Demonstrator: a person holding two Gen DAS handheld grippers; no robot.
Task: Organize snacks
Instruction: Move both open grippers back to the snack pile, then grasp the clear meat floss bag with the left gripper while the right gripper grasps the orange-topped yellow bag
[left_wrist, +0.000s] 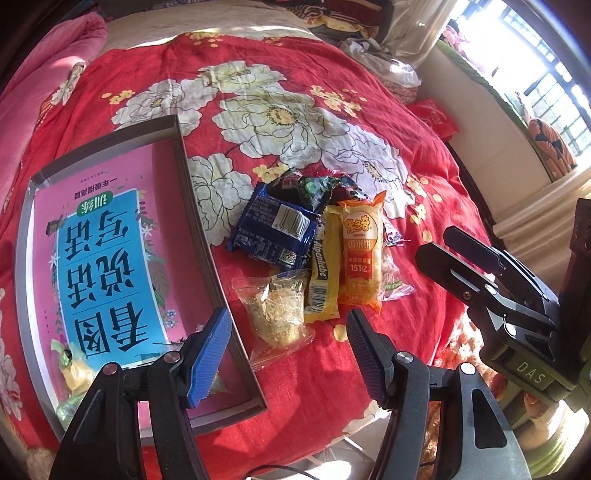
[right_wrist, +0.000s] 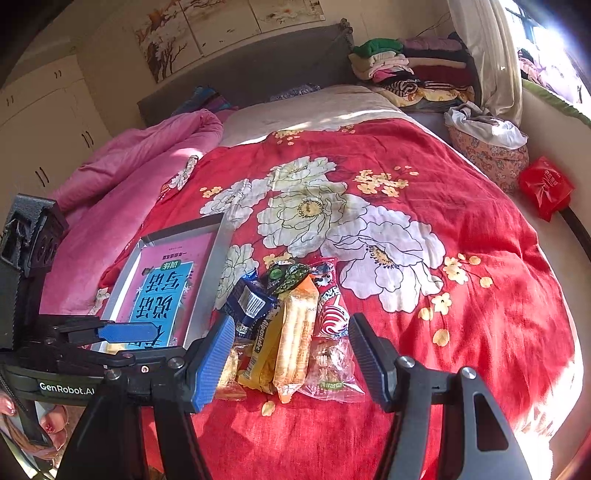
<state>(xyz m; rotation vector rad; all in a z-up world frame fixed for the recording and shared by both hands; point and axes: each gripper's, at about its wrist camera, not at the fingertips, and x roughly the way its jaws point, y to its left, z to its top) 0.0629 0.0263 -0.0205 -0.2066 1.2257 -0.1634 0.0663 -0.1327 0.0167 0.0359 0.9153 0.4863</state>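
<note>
Presently we list, on the red floral bedspread (right_wrist: 424, 184), one loose heap of snacks and one shallow grey box (left_wrist: 192, 206) lined with a pink-and-blue printed sheet.

Heap, as we see it from the left wrist view: a dark blue biscuit packet (left_wrist: 275, 229); a dark green-and-black wrapper (left_wrist: 317, 186) behind it; a yellow Alpenliebe stick (left_wrist: 324, 269); an orange rice-cracker packet (left_wrist: 360, 254) just beside the stick; a clear bag of pale crumbly pastry (left_wrist: 277, 315) nearest us. From the right wrist view we add a red-and-white swirl packet (right_wrist: 330, 314) and a clear wrapped sweet (right_wrist: 330, 365) on the heap's right edge.

Box contents: a few small green-and-yellow wrapped sweets (left_wrist: 72, 369) in its near corner.

Our left gripper (left_wrist: 290, 354) is spread wide and carries nothing; the clear pastry bag lies just ahead, between its fingers, and the blue pad overlaps the box's right wall in view. Our right gripper (right_wrist: 291, 362) is likewise wide apart and bare, with the near end of the heap framed between its fingers.

Each gripper appears at the edge of the other's view.
</note>
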